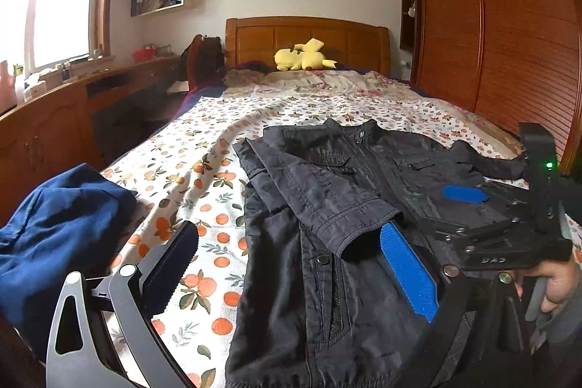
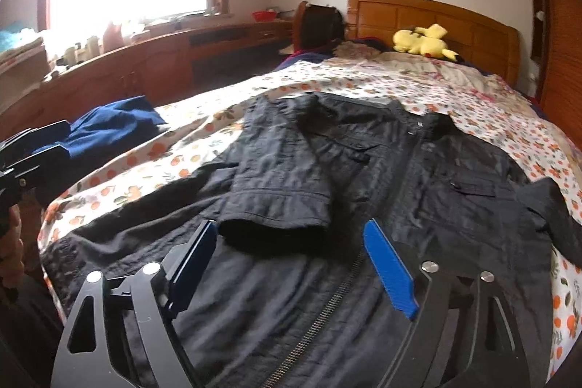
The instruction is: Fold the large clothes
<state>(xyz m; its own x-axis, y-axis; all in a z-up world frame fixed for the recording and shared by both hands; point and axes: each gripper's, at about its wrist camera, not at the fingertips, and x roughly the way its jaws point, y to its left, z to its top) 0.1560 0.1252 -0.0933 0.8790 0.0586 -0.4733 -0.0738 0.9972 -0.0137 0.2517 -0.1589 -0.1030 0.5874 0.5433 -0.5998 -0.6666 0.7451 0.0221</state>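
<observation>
— What lay on the bed (image 1: 203,133)?

— A black jacket (image 1: 327,206), spread front-up near the foot edge, its collar toward the headboard and its zipper running down the middle.

— And the sleeves?

— One sleeve (image 2: 276,184) was folded across the chest, its cuff just beside the zipper. The other (image 2: 549,206) stretched out toward the bed's side edge.

— Anything else to fold?

— A dark blue garment (image 1: 62,235) sat crumpled at the opposite side edge, apart from the jacket.

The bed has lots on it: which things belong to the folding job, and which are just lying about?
Part of the job:
black jacket, one sleeve folded across its front
left claw, open
right claw, open

Just lying about:
blue garment
yellow plush toy
flowered quilt
</observation>
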